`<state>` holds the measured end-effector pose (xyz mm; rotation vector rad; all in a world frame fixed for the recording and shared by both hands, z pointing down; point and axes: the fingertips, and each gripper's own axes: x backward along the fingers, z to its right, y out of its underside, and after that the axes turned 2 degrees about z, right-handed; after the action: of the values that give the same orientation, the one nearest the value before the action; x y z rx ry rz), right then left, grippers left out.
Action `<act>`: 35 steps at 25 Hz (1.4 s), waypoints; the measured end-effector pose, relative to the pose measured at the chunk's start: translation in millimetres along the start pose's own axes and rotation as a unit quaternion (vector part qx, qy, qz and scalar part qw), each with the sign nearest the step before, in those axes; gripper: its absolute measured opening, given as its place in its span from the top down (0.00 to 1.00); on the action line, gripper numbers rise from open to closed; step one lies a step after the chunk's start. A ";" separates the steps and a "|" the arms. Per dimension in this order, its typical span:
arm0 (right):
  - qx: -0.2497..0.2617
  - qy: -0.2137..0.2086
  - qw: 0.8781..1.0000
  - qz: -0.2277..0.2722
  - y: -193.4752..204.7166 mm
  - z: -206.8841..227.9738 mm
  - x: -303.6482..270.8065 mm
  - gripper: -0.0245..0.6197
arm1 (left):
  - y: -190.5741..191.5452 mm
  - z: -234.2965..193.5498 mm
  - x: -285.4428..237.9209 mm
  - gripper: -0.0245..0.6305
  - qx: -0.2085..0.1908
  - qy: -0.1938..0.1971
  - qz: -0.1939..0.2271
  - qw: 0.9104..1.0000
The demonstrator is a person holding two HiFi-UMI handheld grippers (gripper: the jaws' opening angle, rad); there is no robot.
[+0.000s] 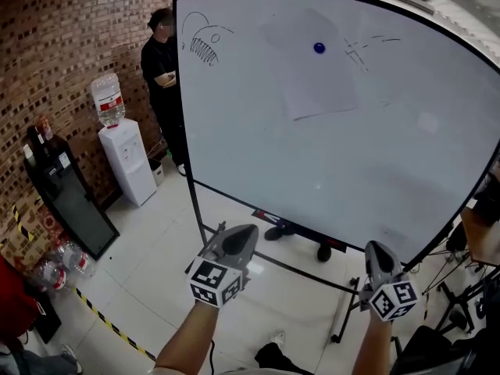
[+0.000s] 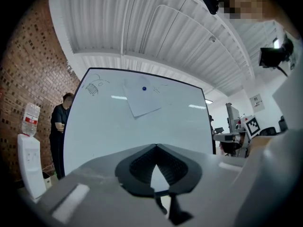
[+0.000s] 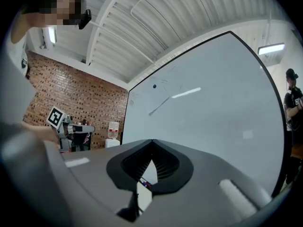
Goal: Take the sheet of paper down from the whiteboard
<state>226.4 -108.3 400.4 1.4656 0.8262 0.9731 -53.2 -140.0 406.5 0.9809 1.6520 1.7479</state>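
Observation:
A white sheet of paper (image 1: 312, 73) hangs tilted on the big whiteboard (image 1: 391, 162), pinned by a blue round magnet (image 1: 319, 48) near its top. The same sheet (image 2: 140, 103) and magnet (image 2: 144, 88) show high on the board in the left gripper view; in the right gripper view the sheet (image 3: 158, 106) appears edge-on under the magnet (image 3: 154, 86). My left gripper (image 1: 241, 233) and right gripper (image 1: 377, 250) are held low in front of the board, well below the sheet. Both are shut with nothing between their jaws.
A person in black (image 1: 164, 76) stands at the board's left edge. A water dispenser (image 1: 125, 155) and a dark cabinet (image 1: 66, 198) line the brick wall. Yellow-black tape (image 1: 109, 323) crosses the floor. The board's stand and feet (image 1: 301, 237) lie just ahead.

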 end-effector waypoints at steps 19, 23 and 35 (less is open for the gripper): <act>0.062 -0.060 0.988 0.130 -164.6 82.3 -183.9 0.95 | -189.7 -63.4 -226.4 0.95 -0.107 0.022 0.129 0.986; 0.090 -0.061 0.985 0.132 -180.7 71.9 -205.5 0.95 | -226.4 -72.8 -247.0 0.95 -0.137 0.036 0.142 0.980; 0.134 -0.063 0.978 0.145 -220.1 55.2 -247.2 0.95 | -296.7 -80.9 -316.4 0.90 -0.266 0.029 0.144 0.953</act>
<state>181.3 -328.5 151.2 1.9011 0.6814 0.9982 40.1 -408.5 69.0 0.9414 1.0027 2.2689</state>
